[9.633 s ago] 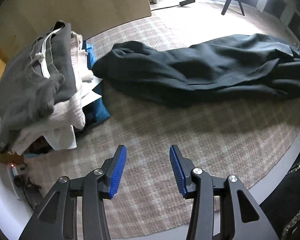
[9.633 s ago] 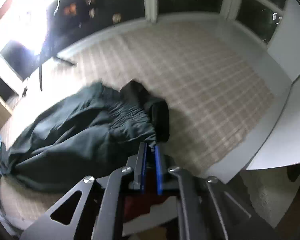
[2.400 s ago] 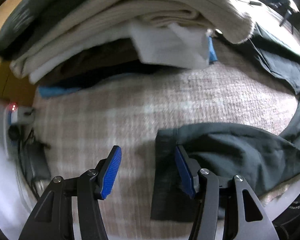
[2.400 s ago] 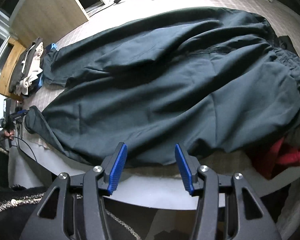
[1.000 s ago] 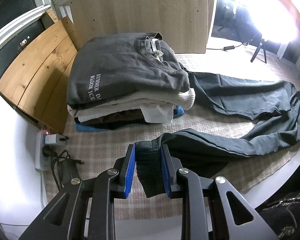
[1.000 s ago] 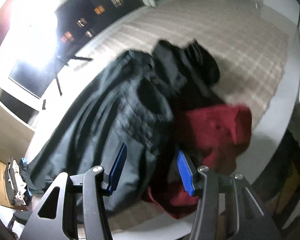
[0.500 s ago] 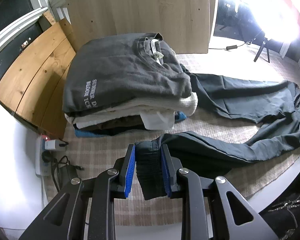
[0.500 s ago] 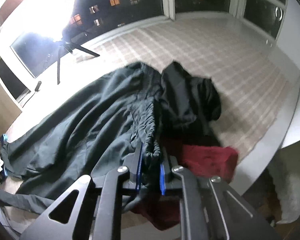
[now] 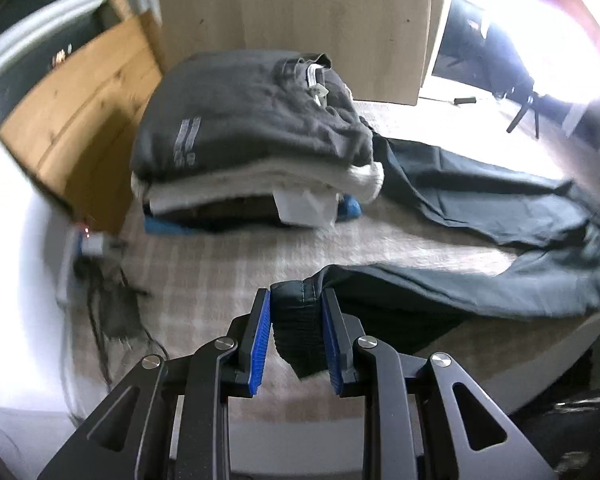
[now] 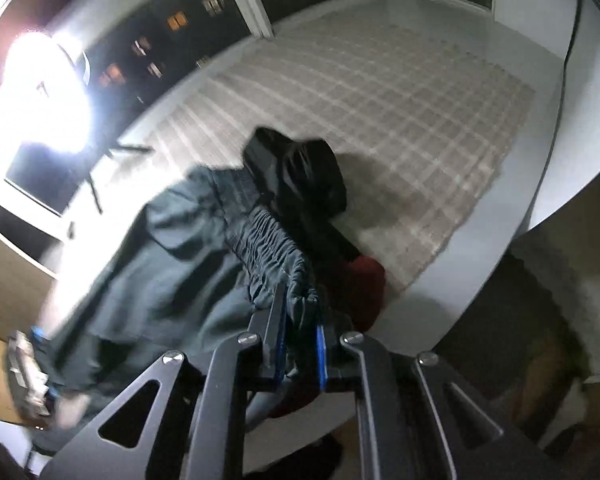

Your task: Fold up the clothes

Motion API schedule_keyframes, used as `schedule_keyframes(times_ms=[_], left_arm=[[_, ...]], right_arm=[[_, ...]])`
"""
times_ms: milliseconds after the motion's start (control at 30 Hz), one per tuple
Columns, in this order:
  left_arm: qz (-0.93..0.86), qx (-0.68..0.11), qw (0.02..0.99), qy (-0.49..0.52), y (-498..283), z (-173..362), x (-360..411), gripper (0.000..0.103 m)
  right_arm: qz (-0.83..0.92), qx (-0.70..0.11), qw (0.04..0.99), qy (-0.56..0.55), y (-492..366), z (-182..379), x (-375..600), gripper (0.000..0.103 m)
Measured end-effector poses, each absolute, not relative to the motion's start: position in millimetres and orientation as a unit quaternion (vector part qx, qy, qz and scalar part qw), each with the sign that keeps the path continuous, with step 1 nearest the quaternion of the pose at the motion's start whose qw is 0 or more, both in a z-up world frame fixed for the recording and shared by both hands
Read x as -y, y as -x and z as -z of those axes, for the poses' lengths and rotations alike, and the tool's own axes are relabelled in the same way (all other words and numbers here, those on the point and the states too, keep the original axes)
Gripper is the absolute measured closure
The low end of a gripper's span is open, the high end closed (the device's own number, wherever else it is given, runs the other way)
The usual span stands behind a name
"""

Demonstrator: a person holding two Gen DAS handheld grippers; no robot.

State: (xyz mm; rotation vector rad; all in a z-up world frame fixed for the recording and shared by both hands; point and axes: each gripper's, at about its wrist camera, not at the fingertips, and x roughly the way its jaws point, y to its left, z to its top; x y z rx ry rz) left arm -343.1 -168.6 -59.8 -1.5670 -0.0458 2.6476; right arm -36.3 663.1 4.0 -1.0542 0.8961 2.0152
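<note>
Spanning the trousers: 2 grips, 1 long axis

Holding opposite ends of 1 pair of dark trousers [image 9: 480, 280], both tools were clamped on cloth. Left gripper [image 9: 296, 328]: blue pads pinched on a ribbed leg cuff [image 9: 296, 316], lifted off the checked rug [image 9: 228, 264]. Right gripper [image 10: 300, 332]: pads pinched on the gathered elastic waistband [image 10: 272, 244]. Long axis ran from the left tool's cuff, rightward and away across the rug, to the waistband at the right tool; cloth between sagged and lay rumpled. Second leg [image 9: 480, 200] lay flat farther back, parallel to the held one, its end near the stack of folded clothes [image 9: 252, 140]; no tool held it. Left tool was the nearer to that stack. Black garment [image 10: 300, 172] and red garment [image 10: 360, 284] lay just beyond the waistband. Judgement: a lengthwise fold would bring the held leg toward the far one; stage otherwise unsettled
</note>
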Motion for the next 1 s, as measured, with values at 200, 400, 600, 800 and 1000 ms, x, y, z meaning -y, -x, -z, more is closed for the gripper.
schedule_keyframes(times_ms=[200, 400, 600, 800, 1000], left_arm=[[-0.863, 0.005, 0.006, 0.504, 316.4, 38.3, 167.3, 0.08], [-0.847, 0.034, -0.011, 0.53, 319.1, 52.3, 167.6, 0.08], [-0.863, -0.056, -0.018, 0.501, 384.6, 25.2, 131.1, 0.08], [-0.873, -0.117, -0.023, 0.473, 481.8, 7.4, 91.1, 0.08], [-0.854, -0.143, -0.051, 0.497, 562.0, 31.5, 63.6, 0.08]], right_arm=[[-0.762, -0.321, 0.369, 0.425, 23.8, -0.8, -665.5, 0.092], [-0.761, -0.363, 0.351, 0.407, 20.3, -0.8, -678.5, 0.092], [-0.782, -0.357, 0.335, 0.386, 70.4, -15.7, -704.3, 0.092], [-0.783, -0.364, 0.321, 0.389, 152.6, -13.5, -756.7, 0.092], [-0.749, -0.329, 0.339, 0.464, 253.6, 39.4, -802.6, 0.092]])
